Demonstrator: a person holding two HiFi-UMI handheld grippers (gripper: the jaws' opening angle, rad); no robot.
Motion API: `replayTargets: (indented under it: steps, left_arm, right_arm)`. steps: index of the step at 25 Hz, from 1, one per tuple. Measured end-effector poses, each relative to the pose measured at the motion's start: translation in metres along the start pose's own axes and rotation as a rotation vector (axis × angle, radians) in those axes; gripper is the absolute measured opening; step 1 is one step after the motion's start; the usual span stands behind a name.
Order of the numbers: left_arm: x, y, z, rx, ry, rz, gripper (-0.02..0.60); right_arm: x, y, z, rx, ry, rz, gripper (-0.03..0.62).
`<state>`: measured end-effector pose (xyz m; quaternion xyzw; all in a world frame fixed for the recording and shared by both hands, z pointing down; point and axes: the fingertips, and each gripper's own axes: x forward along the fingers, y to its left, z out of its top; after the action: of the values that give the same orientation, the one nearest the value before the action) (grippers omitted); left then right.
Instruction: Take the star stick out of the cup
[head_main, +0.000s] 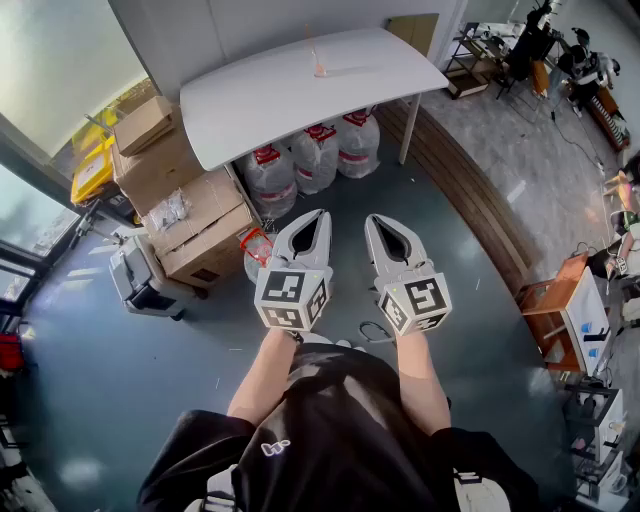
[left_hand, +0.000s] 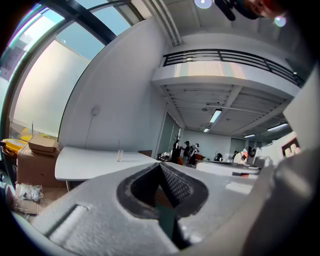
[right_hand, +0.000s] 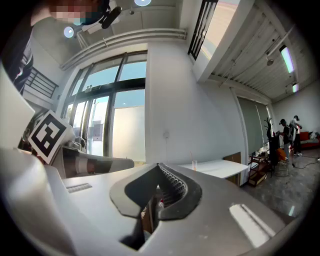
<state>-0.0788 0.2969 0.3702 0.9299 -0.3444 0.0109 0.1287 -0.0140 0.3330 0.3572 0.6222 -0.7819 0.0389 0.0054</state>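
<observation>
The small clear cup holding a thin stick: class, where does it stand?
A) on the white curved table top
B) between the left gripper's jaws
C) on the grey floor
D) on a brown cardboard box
A: the head view shows the small clear cup standing on the white curved table top.

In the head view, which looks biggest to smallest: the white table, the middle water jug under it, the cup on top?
1. White curved table
2. Middle clear plastic water jug
3. Small clear cup with a stick
All similarly far away.
</observation>
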Motion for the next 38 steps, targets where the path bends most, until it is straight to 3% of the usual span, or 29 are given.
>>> replayTargets:
  steps: [22, 38]
  left_arm:
    - [-0.002, -0.055, -0.020, -0.012, -0.016, 0.026, 0.002]
    - [0.027, -0.046, -0.009, -0.018, -0.066, 0.027, 0.002]
  right_arm:
    - [-0.063, -0.039, -0.002, 0.009, -0.048, 0.002, 0.006]
    - [-0.049, -0.069, 0.008, -0.044, -0.073, 0.011, 0.006]
